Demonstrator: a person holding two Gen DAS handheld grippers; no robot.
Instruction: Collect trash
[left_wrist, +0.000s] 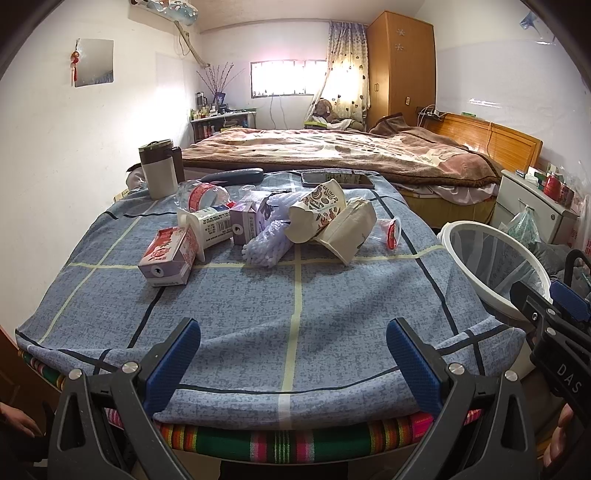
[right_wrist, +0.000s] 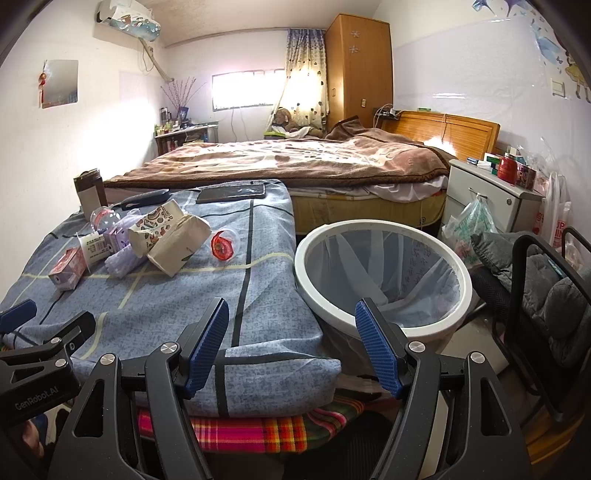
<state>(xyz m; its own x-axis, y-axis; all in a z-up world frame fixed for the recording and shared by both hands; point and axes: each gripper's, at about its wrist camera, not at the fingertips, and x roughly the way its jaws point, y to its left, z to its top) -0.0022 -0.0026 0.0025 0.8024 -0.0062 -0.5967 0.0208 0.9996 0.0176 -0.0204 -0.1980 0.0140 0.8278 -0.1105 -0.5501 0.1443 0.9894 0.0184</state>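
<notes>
Cardboard and plastic litter lies heaped in the upper middle of the left wrist view: a pink-and-white milk carton (left_wrist: 168, 257) on its side at the near left of the heap, a white labelled plastic cup (left_wrist: 210, 228), a purple carton (left_wrist: 248, 220), a crumpled patterned paper cup (left_wrist: 318, 211) leaning on a beige paper bag (left_wrist: 349, 232), and a small clear cup with a red lid (left_wrist: 392, 230) at the right. All rest on the blue checked cloth of the table (left_wrist: 258, 314). The white-rimmed waste bin with a clear liner (right_wrist: 384, 273) stands just beside the table's right edge, centre-right in the right wrist view. The left gripper (left_wrist: 293, 363) and right gripper (right_wrist: 291, 347) both show blue fingers (left_wrist: 173, 363) spread wide and holding nothing. The litter is well apart from either pair, beyond the near table edge. Judged best: take the outlying carton first, fingers closing across its narrow sides, leaving the tangled cups until they are exposed.
</notes>
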